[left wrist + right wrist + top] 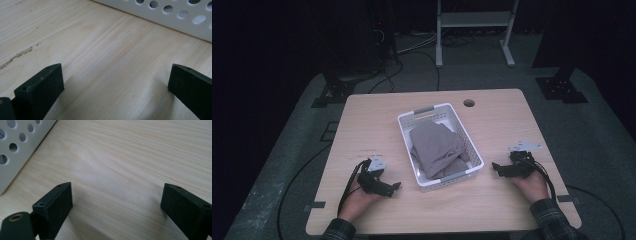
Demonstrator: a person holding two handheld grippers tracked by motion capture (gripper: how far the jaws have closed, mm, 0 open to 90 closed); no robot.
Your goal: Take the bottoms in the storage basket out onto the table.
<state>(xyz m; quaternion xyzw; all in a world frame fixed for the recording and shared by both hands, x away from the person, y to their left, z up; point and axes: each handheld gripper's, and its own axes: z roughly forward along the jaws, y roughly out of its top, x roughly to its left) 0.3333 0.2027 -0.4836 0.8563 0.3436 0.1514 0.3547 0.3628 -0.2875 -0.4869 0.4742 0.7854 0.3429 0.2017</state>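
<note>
Centre of frame: white basket (472, 150) holding grey cloth (437, 147); left gripper (396, 186) and right gripper (495, 167) flank it, jaws wide, empty.

Left gripper (396, 186), held in the left hand (360, 196), lies low over the bench with its jaws spread wide and nothing between them. Right gripper (494, 167), held in the right hand (530, 184), lies likewise, jaws wide apart and empty. The two sets of jaws point inward, toward each other. Plaid sleeves (553, 221) cover both forearms.
</note>
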